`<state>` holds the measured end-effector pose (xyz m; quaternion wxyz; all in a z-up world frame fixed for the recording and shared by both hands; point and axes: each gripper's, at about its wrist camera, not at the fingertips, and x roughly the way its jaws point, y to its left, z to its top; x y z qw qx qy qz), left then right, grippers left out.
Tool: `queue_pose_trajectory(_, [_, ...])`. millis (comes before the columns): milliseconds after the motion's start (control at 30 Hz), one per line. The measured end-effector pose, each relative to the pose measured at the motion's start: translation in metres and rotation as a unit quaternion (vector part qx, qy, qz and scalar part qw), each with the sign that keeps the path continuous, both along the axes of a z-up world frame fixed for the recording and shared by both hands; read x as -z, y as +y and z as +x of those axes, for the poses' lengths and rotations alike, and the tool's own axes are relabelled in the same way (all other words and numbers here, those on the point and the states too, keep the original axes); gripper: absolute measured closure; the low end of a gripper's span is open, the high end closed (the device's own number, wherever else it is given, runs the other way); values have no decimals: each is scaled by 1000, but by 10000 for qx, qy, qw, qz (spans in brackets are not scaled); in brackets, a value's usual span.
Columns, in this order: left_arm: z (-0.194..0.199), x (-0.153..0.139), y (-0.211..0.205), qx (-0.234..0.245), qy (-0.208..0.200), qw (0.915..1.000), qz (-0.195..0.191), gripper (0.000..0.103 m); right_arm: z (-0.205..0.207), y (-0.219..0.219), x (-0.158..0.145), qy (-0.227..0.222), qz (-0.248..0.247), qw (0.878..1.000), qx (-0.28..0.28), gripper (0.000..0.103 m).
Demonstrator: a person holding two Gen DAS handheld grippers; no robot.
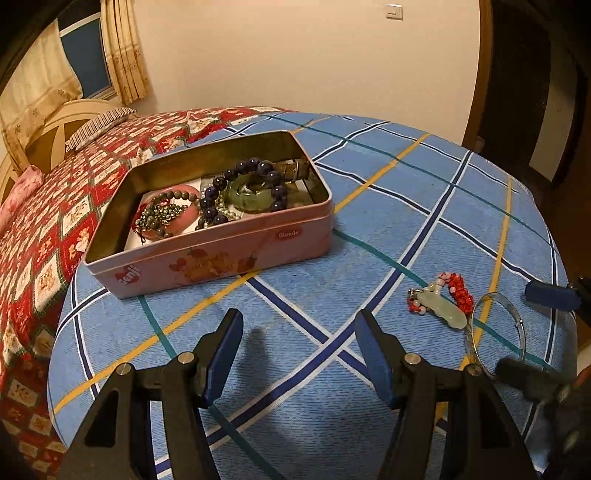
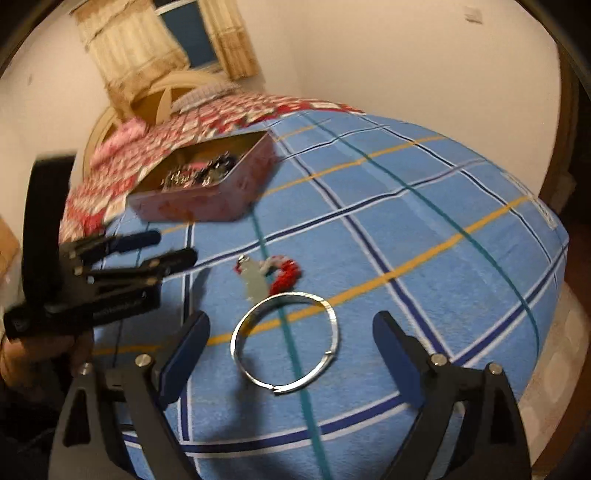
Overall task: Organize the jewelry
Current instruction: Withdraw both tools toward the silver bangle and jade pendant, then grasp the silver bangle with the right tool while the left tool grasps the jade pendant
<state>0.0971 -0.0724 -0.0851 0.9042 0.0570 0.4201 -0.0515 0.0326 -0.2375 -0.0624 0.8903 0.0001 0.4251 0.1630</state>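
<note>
A thin silver wire bangle point(image 2: 284, 341) lies loose on the blue plaid cloth point(image 2: 424, 266), lower centre, between the right gripper's point(image 2: 291, 343) spread jaws, partly cut off in the left view. The open pink tin point(image 1: 221, 254), upper left, holds bead bracelets point(image 1: 255, 188). The left gripper point(image 1: 299, 354) gapes empty.

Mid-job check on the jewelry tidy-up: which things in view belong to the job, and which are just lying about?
Job:
- pink tin, open, with bead bracelets inside
- silver bangle, loose on the blue checked cover
- jade pendant on its red cord, beside the bangle

Just lying about:
- red patterned quilt
- striped pillow
- curtains
- wall switch
</note>
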Motion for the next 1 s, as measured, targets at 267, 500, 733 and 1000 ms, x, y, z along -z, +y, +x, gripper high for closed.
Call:
queue_pose_trajectory(267, [2,1,-9,121,44,9999,1,40,5,16,14,88,-616,9980,-87,29])
queue_pose_trajectory(500, [-3,-7,-22,296,-95,9995,-18,40,5,9,12,-74,-769,9969,126,33])
queue_pose_trajectory(733, [-2,-15,-43,562,-216,9982,-42,40,10,-12,6,-239,-1066,9921,611,33])
queue_pose_trajectory(1000, [5,1,-67,857,79,9963,5,40,13,-21,9,-212,-1128,9906,741,33])
